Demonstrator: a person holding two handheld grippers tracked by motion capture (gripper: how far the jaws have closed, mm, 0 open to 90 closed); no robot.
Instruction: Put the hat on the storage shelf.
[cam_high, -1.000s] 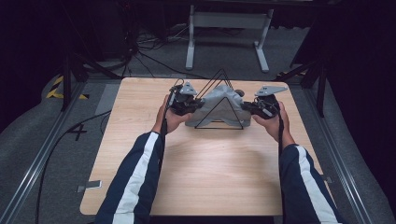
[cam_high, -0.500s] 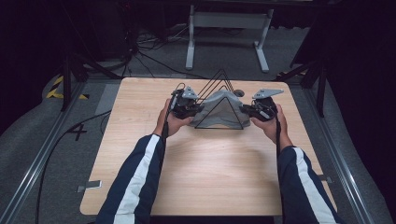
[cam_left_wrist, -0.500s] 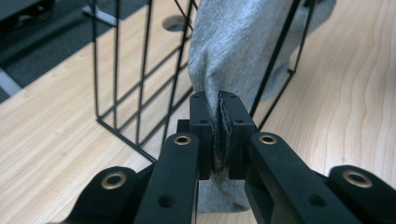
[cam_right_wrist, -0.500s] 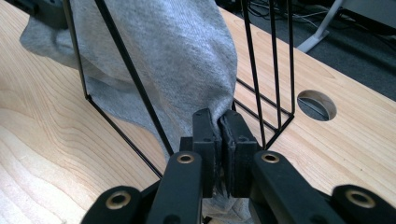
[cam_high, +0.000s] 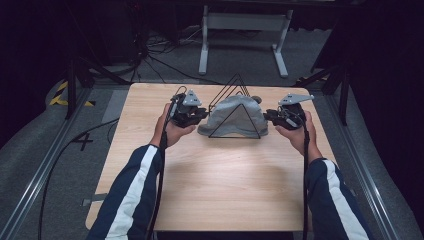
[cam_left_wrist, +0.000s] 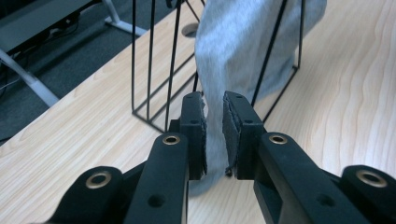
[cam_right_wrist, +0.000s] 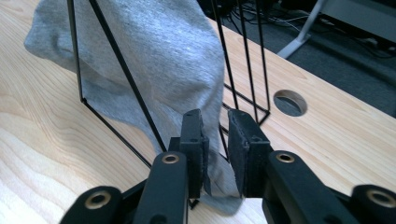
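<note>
A grey cloth (cam_high: 235, 114) hangs draped over a black wire triangular rack (cam_high: 235, 82) at the far middle of the wooden table (cam_high: 210, 180). My left gripper (cam_high: 205, 114) sits at the cloth's left edge. Its jaws have just been opening; in the left gripper view the gripper (cam_left_wrist: 214, 105) shows a narrow gap with the cloth's (cam_left_wrist: 243, 42) lower edge hanging in it, not pinched. My right gripper (cam_high: 266, 116) sits at the cloth's right edge. Its jaws have just been opening too; in the right gripper view the gripper (cam_right_wrist: 215, 121) stands slightly apart around a corner of the cloth (cam_right_wrist: 154, 56).
A round hole (cam_right_wrist: 289, 102) is cut in the tabletop just behind the rack. Beyond the table's far edge stands a white metal frame (cam_high: 245, 30) on a grey floor with loose cables. The near half of the table is bare wood.
Both pairs of jaws have parted from the cloth's edges. The left hand has drawn a little to the left, away from the rack. The cloth stays draped over the rack.
</note>
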